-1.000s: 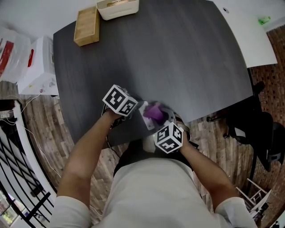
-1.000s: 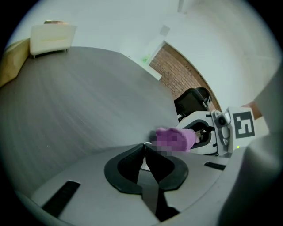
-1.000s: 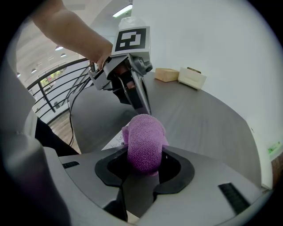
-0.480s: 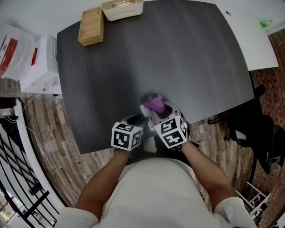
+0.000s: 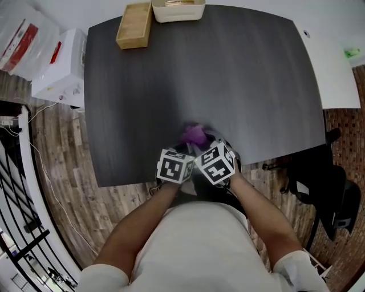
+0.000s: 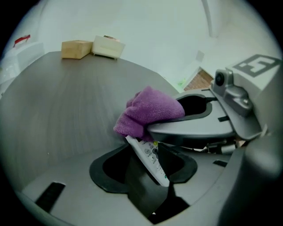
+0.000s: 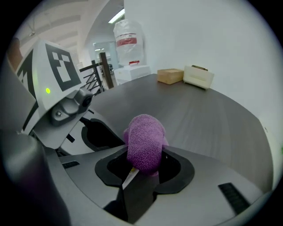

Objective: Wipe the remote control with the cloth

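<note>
A purple cloth (image 5: 194, 135) is bunched over one end of a white remote control (image 6: 149, 160) above the near edge of the dark table (image 5: 199, 74). My right gripper (image 7: 143, 170) is shut on the cloth, and a white edge of the remote (image 7: 128, 177) sticks out beneath it. My left gripper (image 6: 143, 172) sits close beside the right one. Its jaws have just been opening, and the remote's free end lies between them without either pad clearly pressing on it. In the head view the two marker cubes nearly touch.
A wooden box (image 5: 134, 25) and a white tray (image 5: 178, 10) stand at the table's far edge. A white box (image 5: 60, 68) sits on the floor to the left. A white table (image 5: 336, 63) and a dark chair (image 5: 325, 194) are to the right.
My left gripper has swung from the left of the cloth to beside the right gripper at the table's near edge. The right gripper, still holding cloth and remote, has shifted slightly.
</note>
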The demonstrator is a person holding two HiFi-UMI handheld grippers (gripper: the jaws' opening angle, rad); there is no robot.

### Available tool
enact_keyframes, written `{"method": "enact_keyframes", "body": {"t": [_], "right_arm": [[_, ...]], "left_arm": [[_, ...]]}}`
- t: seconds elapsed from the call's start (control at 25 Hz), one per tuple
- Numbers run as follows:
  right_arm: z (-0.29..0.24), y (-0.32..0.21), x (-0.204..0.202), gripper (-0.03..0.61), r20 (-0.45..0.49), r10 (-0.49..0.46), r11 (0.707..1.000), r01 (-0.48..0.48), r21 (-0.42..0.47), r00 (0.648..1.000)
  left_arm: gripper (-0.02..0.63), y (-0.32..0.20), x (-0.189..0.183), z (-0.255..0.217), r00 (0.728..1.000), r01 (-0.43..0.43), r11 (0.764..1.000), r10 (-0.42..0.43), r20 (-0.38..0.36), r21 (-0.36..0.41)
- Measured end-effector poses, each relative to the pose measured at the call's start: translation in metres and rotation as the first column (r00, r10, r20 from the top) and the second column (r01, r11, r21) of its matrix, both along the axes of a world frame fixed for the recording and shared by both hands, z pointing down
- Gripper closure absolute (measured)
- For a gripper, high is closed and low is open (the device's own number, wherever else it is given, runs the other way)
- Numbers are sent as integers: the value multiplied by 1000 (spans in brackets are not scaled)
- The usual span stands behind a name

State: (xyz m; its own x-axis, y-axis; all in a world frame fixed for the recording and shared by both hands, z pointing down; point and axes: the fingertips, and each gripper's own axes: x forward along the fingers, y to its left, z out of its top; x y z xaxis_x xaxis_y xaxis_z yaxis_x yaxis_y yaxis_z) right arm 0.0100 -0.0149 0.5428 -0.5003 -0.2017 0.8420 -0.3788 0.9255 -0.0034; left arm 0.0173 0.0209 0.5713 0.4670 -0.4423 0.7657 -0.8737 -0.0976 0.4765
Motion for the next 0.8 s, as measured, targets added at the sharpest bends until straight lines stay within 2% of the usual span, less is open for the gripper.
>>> {"method": "enact_keyframes", "body": {"t": [0.16, 0.24, 0.36, 0.52, 0.6, 0.72, 0.8], "right_arm": [[8, 1, 1, 439, -100, -184, 981, 189, 42, 978], [8, 1, 5, 439, -122, -215, 973, 224, 60, 969], [10, -2, 19, 439, -133, -165, 982, 175, 64, 977], [20, -11, 58, 439, -206, -92, 990, 112, 85, 974], [15, -21, 68, 439, -197, -40, 991, 64, 116, 980], [2, -46, 63, 439, -149, 51, 979, -20, 203, 987], [4, -54, 48, 438, -147, 43, 973, -8, 232, 988]], "left_arm": [[419, 0, -3, 0, 999, 49, 999, -48, -24, 8], [420, 0, -3, 0, 996, 79, 997, -79, -42, -2], [423, -1, -4, 0, 995, 92, 996, -92, -49, -6], [429, 0, -6, 0, 993, 104, 995, -103, -55, 5], [430, 0, -7, 0, 992, 110, 994, -108, -64, 14], [435, 0, -8, 0, 989, 123, 992, -120, -82, 31], [439, 0, -7, -1, 987, 134, 990, -129, -93, 44]]}}
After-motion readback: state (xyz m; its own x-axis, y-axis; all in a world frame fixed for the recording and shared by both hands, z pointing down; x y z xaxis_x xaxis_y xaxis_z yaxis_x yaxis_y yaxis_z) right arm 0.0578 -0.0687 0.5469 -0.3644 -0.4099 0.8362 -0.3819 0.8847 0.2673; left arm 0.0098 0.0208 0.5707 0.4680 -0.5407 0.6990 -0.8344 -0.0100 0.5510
